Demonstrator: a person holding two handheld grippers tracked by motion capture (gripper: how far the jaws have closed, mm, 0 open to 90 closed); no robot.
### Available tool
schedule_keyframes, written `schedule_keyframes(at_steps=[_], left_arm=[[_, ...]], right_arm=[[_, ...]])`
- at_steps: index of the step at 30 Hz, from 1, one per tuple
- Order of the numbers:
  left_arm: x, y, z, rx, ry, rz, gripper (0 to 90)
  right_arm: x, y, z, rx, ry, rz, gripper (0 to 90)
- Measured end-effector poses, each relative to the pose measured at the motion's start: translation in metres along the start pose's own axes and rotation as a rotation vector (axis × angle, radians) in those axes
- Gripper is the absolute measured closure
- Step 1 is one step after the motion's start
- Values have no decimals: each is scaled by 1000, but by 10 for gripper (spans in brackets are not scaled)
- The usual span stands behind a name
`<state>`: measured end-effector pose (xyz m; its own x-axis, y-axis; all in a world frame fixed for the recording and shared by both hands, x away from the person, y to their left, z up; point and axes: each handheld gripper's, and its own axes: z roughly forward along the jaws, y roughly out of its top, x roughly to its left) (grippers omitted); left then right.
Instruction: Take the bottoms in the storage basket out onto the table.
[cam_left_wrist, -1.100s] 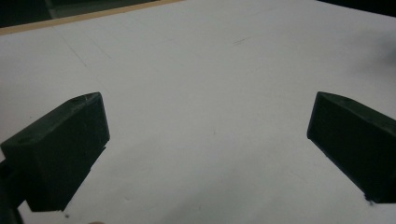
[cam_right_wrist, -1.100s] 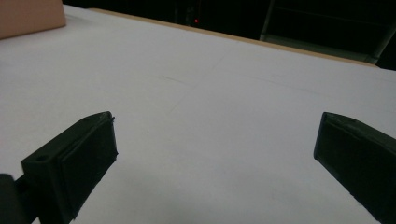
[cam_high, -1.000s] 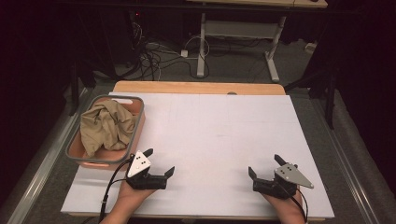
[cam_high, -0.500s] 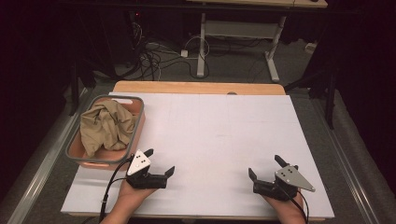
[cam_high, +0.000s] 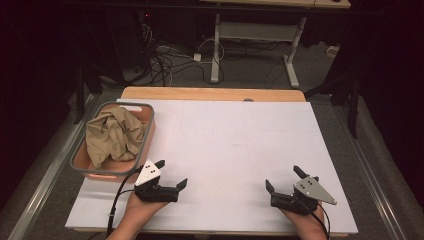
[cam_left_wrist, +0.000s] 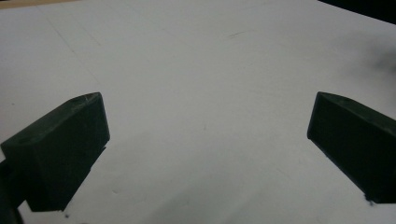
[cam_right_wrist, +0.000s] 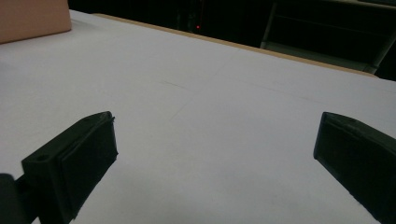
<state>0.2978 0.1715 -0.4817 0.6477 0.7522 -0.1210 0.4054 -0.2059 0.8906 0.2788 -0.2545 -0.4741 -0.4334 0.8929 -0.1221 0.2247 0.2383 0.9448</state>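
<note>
A crumpled tan cloth (cam_high: 114, 136) lies heaped in a salmon-coloured basket with a grey rim (cam_high: 148, 131) at the left edge of the white table. My left gripper (cam_high: 171, 173) rests low on the table just below the basket's near corner, jaws wide open with bare tabletop between them. My right gripper (cam_high: 284, 179) rests near the front right of the table, also open and holding nothing. In the left gripper view my left gripper (cam_left_wrist: 205, 135) frames plain white surface. In the right gripper view my right gripper (cam_right_wrist: 215, 144) does the same, with the basket's side (cam_right_wrist: 32, 18) at the far upper left.
The white sheet (cam_high: 230, 145) covers a wooden tabletop whose far edge (cam_high: 215, 94) shows as a tan strip. Beyond it the floor holds tangled cables (cam_high: 165, 60) and the legs of another desk (cam_high: 255, 45). Dark stands (cam_high: 350, 75) flank both sides.
</note>
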Motion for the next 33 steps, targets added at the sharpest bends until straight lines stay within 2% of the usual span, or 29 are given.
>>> schedule_keyframes(at_steps=[7,10,14,18,22,26,33], left_arm=[[-5,10,-11,-4,-17,25,0],[-5,15,-15,3,-39,21,0],[-6,19,-21,-9,-40,30,0],[-5,23,-27,-9,-23,39,0],[-3,28,-34,-5,-28,31,0],[1,31,-41,-6,-3,42,0],[13,34,-53,-11,29,28,0]], right_arm=[[1,0,-1,-2,-4,-5,6],[1,1,-1,-6,-3,-5,6],[2,2,-1,-10,3,-7,6],[2,2,-1,-9,1,-12,6],[2,3,-2,-15,3,-11,6],[3,3,-2,-16,5,-12,6],[3,3,-2,-15,4,-12,6]])
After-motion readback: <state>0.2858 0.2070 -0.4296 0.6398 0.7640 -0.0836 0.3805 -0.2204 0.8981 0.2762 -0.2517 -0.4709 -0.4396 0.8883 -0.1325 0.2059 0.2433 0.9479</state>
